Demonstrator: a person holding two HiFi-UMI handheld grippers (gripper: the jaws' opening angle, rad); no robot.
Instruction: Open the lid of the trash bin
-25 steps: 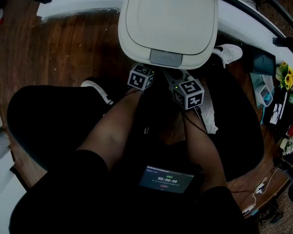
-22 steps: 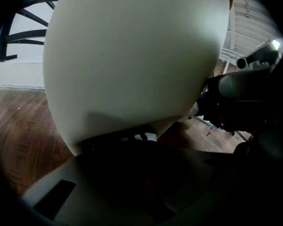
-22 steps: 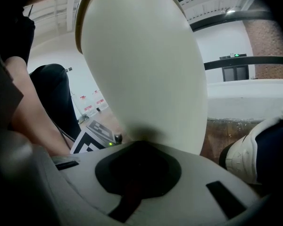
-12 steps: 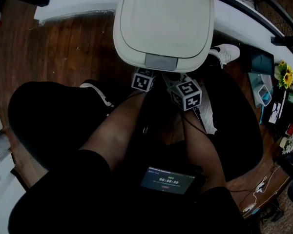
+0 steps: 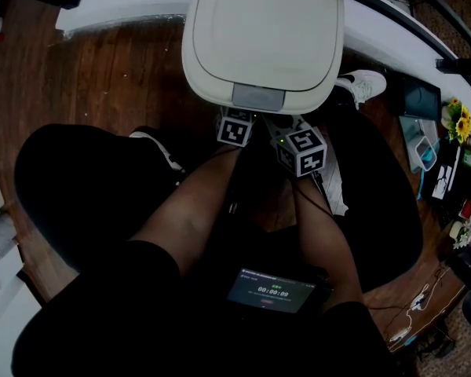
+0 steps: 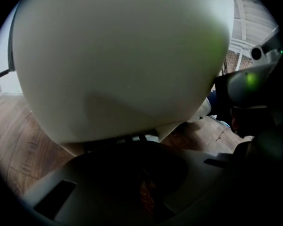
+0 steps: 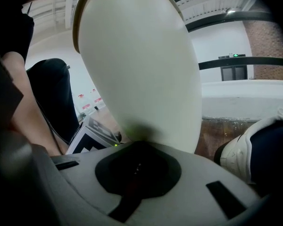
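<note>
Bin (image 6: 122, 60): white, close ahead of both grippers. Lid (image 5: 263, 38): down, front edge just above their tips. Left gripper (image 6: 134, 145): jaws together, holding nothing. Right gripper (image 7: 139, 147): jaws together, holding nothing, just beside the left.

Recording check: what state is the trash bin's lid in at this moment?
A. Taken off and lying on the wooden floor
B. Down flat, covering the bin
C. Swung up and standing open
B: in the head view the lid lies flat across the top of the trash bin, its grey front tab sits at the near rim, and none of the bin's inside shows.
</note>
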